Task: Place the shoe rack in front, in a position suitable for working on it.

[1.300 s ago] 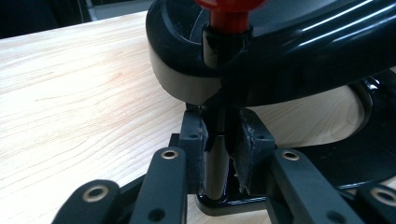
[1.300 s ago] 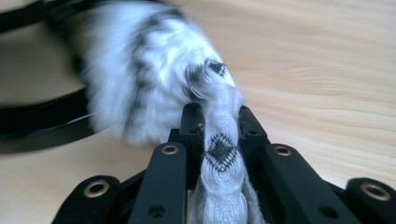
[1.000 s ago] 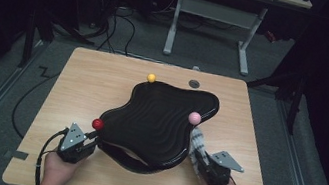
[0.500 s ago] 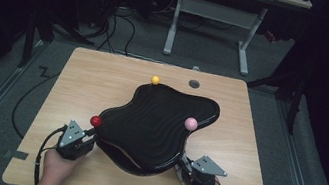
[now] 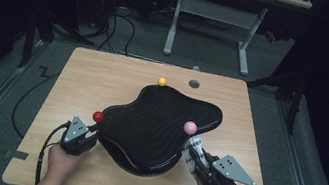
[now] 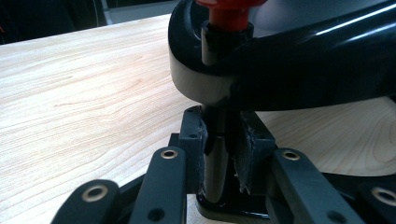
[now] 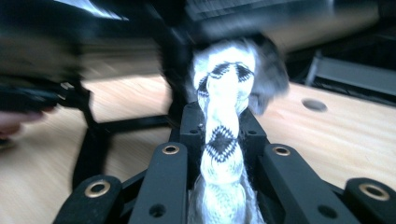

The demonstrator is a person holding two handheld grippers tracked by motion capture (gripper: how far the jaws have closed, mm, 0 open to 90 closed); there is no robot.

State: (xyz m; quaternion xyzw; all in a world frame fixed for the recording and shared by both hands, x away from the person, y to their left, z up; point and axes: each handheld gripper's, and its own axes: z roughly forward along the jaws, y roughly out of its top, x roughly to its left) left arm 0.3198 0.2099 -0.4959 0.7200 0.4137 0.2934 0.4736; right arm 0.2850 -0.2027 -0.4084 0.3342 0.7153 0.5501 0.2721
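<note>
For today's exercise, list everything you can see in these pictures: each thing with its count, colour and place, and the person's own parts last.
Table: one, light wood, centre of the high view.
Black tray: one, glossy wavy shape, raised on posts over the table's middle.
Red ball: one, at the tray's left edge.
Yellow ball: one, at the tray's far edge.
Pink ball: one, at the tray's right edge.
Patterned cloth: one, white with black, between the right gripper's jaws.
Hole: one, dark, in the table's far side.
Desk frame: one, white, on the floor behind the table.
Left gripper: one, black, shut on the post under the red ball.
Right gripper: one, black, near right.
Hands: two, bottom edge.
</note>
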